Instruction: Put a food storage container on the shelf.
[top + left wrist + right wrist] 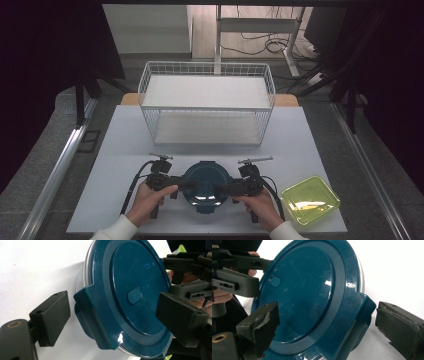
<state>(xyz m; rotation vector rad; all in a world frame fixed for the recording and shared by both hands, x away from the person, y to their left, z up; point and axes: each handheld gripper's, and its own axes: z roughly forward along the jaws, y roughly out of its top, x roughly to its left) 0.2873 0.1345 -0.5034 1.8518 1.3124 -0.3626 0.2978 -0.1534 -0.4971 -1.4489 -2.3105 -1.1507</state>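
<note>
A round container with a dark teal lid point(204, 186) sits on the white table near the front edge. My left gripper point(185, 184) is at its left rim and my right gripper point(223, 189) at its right rim, each held in a hand. In the left gripper view the lid point(135, 272) lies between the spread jaws of the left gripper point(115, 315), which straddle a side latch tab point(95, 317) without clamping it. The right gripper point(332, 326) likewise stands open around the opposite latch tab point(359, 315) of the lid point(302, 290).
A white wire basket point(206, 102) with two shelves stands at the back of the table. A yellow-green square dish point(310, 200) lies at the front right. Bare table surface point(110, 165) stretches to the left of the container.
</note>
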